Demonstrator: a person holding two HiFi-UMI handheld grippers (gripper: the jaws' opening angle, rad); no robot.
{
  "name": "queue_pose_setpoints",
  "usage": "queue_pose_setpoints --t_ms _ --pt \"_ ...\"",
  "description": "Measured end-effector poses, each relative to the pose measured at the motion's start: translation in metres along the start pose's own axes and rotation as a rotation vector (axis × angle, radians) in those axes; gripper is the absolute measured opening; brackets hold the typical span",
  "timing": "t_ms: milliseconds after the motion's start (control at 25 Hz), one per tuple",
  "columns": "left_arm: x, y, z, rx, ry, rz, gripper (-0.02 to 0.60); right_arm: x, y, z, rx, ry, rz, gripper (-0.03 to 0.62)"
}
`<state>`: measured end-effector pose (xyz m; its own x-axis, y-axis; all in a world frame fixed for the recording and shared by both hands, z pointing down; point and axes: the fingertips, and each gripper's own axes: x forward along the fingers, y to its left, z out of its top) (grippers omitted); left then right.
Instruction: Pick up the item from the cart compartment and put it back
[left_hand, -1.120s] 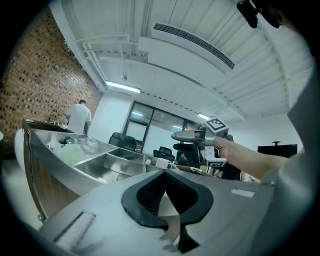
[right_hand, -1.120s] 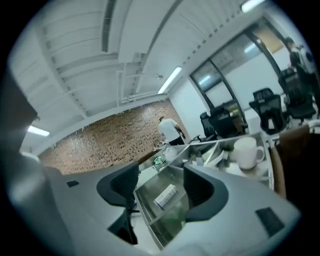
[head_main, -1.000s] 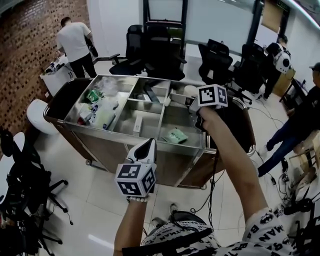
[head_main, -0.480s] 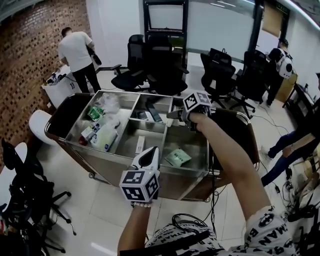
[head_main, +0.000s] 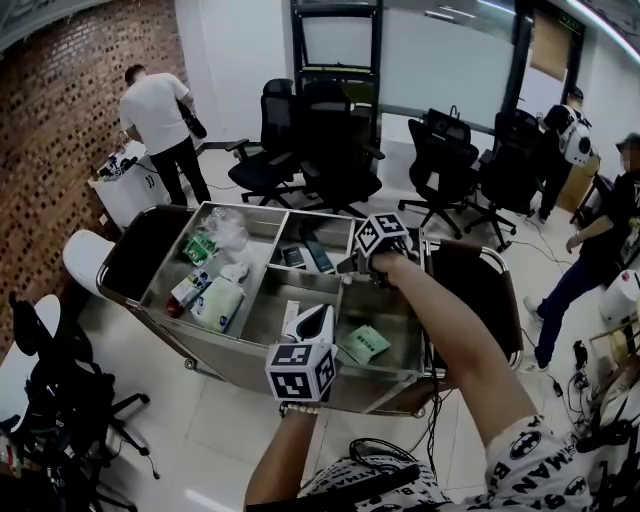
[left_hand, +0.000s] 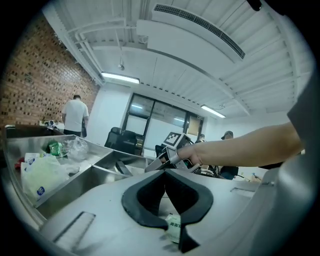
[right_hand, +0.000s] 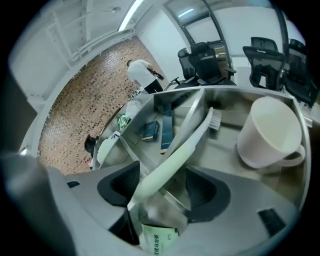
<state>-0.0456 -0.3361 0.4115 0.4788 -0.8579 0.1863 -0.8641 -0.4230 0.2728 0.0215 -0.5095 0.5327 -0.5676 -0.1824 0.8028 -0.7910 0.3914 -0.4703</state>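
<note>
Here, steel cart, tiled floor, brick wall, black chairs

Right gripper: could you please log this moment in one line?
right gripper | jaws just been closing, apart | white brush between them

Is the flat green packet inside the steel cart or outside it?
Inside: the flat green packet lies on the floor of the steel cart, in its near right compartment in the head view.

The shirt is white with black lettering, and the left gripper and right gripper are pale grey with black-and-white marker cubes.
</note>
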Motion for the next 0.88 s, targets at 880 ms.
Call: queue_pose_setpoints --t_ms 880 --pt "0.027 -0.015 -0.005 -0.059 -0.009 -0.06 0.0 -0.024 -0.043 -0.009 0.096 0.125 -0.005 0.16"
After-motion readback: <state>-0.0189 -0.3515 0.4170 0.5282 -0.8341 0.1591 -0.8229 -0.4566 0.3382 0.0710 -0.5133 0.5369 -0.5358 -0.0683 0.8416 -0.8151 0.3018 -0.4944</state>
